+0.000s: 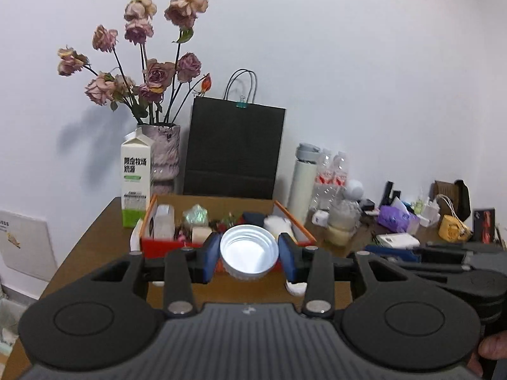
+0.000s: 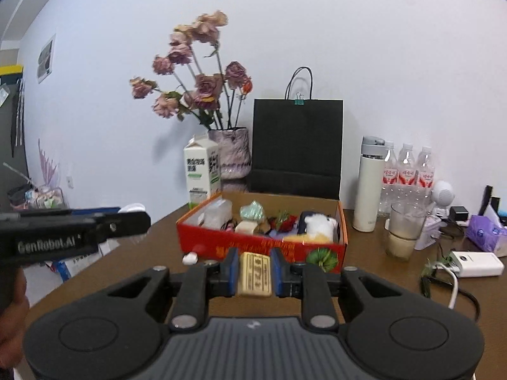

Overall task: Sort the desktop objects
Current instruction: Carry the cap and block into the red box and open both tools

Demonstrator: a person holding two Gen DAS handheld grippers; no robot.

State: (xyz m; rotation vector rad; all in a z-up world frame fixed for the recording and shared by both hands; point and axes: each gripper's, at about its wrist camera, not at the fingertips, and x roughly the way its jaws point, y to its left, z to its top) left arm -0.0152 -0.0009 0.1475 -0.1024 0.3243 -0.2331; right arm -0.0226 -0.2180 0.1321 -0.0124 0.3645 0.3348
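Observation:
My left gripper (image 1: 249,258) is shut on a silver metal jar lid (image 1: 249,250), held open side toward the camera just before the red cardboard box (image 1: 152,246). My right gripper (image 2: 254,272) is shut on a small yellow packet with printed characters (image 2: 255,274), held in front of the same red box (image 2: 253,247). The box holds several small items, among them a white fluffy toy (image 2: 318,224) and a green crinkled packet (image 2: 252,211). A small white object (image 2: 191,257) lies on the table by the box's front left corner.
Behind the box stand a milk carton (image 2: 202,174), a vase of dried roses (image 2: 229,153) and a black paper bag (image 2: 296,148). To the right are a white thermos (image 2: 369,186), water bottles (image 2: 407,171), a glass cup (image 2: 404,231), a power bank with cable (image 2: 477,263) and tissues (image 2: 486,232).

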